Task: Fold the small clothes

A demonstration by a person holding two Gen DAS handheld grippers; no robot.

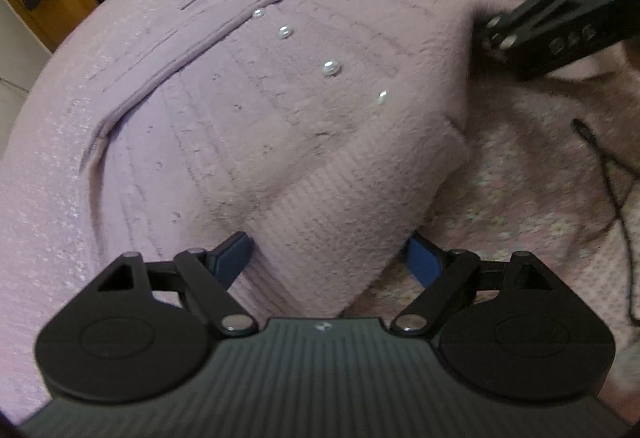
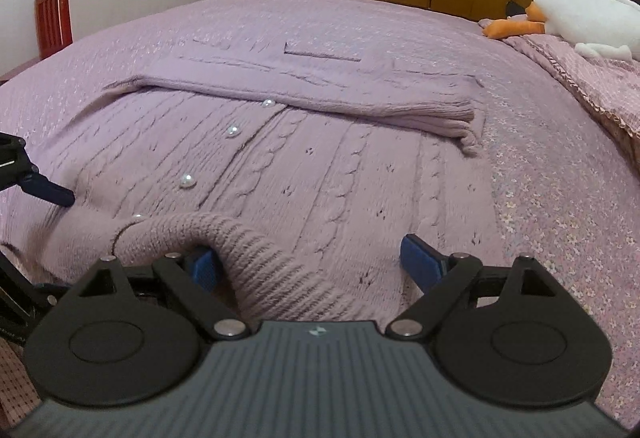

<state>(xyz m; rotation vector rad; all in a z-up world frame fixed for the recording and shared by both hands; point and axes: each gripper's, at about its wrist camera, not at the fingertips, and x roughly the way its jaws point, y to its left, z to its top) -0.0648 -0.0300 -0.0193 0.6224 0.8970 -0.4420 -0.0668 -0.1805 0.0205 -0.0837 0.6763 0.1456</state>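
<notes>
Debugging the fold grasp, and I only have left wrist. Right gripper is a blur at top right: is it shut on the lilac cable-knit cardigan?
Observer: No. The right gripper is wide open. The ribbed hem of the lilac cable-knit cardigan humps up between its blue pads, unclamped.
Operator: Anything else on the bed?
Observer: A white plush duck with an orange beak lies at the far right of the purple bedspread, apart from the cardigan.
</notes>
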